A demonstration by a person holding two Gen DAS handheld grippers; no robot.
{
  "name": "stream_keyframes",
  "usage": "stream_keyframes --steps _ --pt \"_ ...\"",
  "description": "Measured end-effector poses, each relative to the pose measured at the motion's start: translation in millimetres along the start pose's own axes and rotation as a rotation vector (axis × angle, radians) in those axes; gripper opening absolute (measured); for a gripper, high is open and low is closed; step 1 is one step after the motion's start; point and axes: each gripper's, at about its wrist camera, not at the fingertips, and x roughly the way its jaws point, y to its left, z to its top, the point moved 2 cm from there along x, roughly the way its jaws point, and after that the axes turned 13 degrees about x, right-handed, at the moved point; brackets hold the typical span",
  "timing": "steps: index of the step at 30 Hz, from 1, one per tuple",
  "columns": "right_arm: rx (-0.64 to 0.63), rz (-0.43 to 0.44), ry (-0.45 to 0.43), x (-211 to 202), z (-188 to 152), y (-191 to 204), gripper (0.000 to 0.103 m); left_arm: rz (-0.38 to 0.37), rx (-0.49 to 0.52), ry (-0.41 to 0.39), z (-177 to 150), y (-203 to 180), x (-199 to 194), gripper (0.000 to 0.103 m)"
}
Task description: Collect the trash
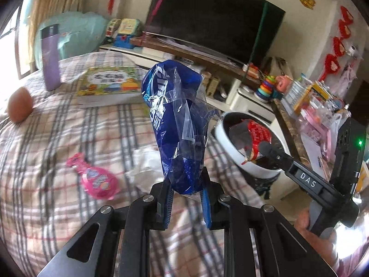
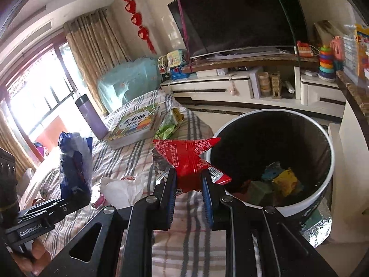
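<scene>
Strong daylight came from the tall glass window (image 2: 34, 97), overexposed there; fisheye edges curved darkly, and the checked bedcover (image 1: 57, 138) looked blurred.

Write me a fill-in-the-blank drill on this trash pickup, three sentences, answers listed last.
1. The left gripper is shut on a ___ wrapper.
2. The right gripper holds a red wrapper beside the rim of the ___.
3. The pink wrapper lies on the ___ cloth.

Missing words: blue; bin; plaid
</scene>
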Motion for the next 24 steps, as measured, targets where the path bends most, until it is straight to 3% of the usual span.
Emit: stream_keyframes --steps 10,24 --pt "0.038 -0.045 -0.036 -21 15 -36 0.021 -0.088 0.060 0.067 17 -38 53 0.020" --pt "0.097 -0.100 -0.057 -32 28 -77 0.021 -0.131 0.103 0.137 44 -62 111 0.020"
